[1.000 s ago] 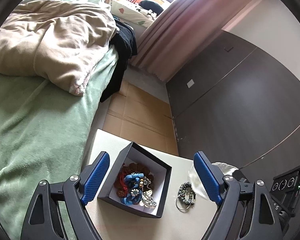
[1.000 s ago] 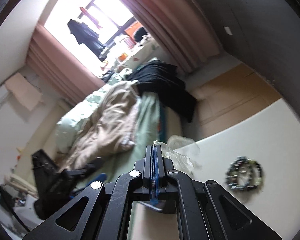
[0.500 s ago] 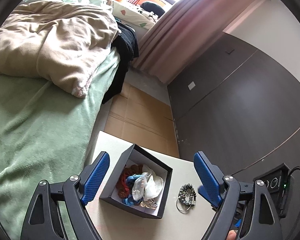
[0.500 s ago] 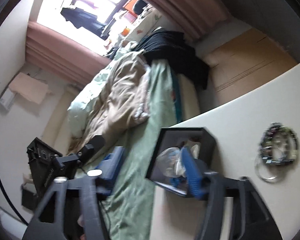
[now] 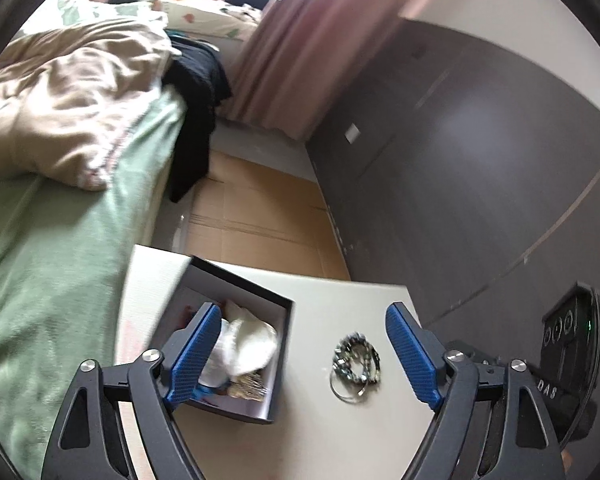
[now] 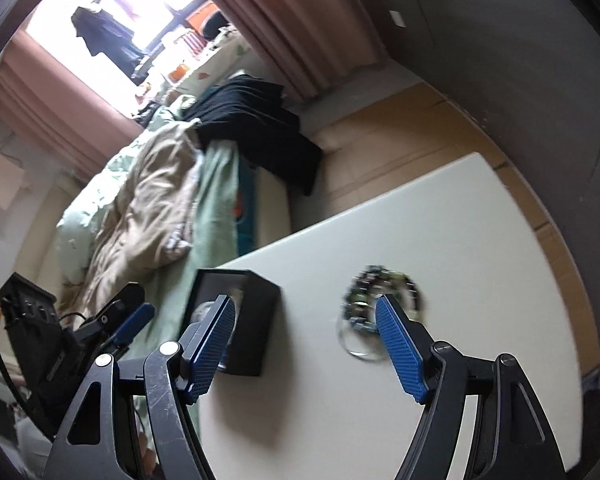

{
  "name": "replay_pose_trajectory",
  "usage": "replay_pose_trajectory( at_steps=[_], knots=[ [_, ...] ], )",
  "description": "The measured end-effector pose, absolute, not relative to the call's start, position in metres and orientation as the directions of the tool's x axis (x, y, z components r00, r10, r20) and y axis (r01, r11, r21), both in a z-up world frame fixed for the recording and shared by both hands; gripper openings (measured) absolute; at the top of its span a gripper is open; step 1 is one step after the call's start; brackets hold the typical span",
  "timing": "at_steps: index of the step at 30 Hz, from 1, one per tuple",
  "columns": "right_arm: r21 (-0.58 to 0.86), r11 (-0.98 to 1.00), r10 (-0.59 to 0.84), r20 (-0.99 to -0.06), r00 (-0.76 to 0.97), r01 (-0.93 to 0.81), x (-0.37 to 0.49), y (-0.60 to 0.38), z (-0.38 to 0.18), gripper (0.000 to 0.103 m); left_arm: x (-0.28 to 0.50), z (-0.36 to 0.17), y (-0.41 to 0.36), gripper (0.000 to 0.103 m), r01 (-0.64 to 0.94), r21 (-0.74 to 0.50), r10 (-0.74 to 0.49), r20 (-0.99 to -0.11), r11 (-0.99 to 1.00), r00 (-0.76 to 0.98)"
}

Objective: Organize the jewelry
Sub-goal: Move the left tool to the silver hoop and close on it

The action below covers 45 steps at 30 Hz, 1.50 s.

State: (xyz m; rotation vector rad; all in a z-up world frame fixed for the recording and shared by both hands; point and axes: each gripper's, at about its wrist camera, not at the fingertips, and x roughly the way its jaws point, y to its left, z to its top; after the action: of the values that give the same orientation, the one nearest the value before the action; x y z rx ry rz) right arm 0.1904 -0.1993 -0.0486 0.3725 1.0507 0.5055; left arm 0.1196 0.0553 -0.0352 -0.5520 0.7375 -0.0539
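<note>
A black box (image 5: 260, 304) with a white inside stands on the white table (image 5: 340, 432). It holds a clear plastic bag (image 5: 246, 344) on top of mixed jewelry (image 5: 248, 390). A beaded bracelet with a wire ring (image 5: 356, 360) lies on the table to the right of the box. My left gripper (image 5: 300, 352) is open and empty, above the box and the bracelet. My right gripper (image 6: 306, 344) is open and empty, between the box (image 6: 252, 320) and the bracelet (image 6: 380, 292), whose near side its right finger hides.
A bed with a green sheet (image 5: 52, 248) and a beige blanket (image 5: 60, 112) runs along the table's left. Black clothes (image 5: 198, 92) hang over its edge. A dark wardrobe (image 5: 480, 160) is at the right. Brown cardboard (image 5: 260, 216) covers the floor beyond the table.
My right gripper opened and let the plastic bag go into the box, then moved right toward the bracelet. My left gripper shifted slightly, with its left finger now over the box.
</note>
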Motion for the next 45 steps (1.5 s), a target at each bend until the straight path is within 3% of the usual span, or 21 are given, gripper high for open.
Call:
replay_pose_trajectory(
  at_steps=[16,28,39,45],
  knots=[
    [0.543,0.839,0.511,-0.753,0.415,-0.048,0.208,-0.278,-0.066,0.073,0.152,-0.074,-0.042,0.078,0.038,-0.356,-0.309,-0.746,0.934,0.59],
    [0.549,0.835,0.501,-0.772,0.391,0.013,0.215,-0.305,-0.072,0.073,0.173,-0.115,-0.08,0.08,0.093,-0.24,-0.254,-0.836,0.966,0.487],
    [0.539,0.842,0.499,-0.792,0.352,0.02,0.219,-0.305,-0.082,0.073,0.186,-0.139,-0.097,0.083,0.13,-0.144,-0.189,-0.861,0.981,0.473],
    [0.538,0.843,0.495,-0.794,0.353,0.027,0.218,-0.308,-0.082,0.073,0.19,-0.142,-0.091,0.082,0.121,-0.162,-0.201,-0.85,0.979,0.487]
  ],
)
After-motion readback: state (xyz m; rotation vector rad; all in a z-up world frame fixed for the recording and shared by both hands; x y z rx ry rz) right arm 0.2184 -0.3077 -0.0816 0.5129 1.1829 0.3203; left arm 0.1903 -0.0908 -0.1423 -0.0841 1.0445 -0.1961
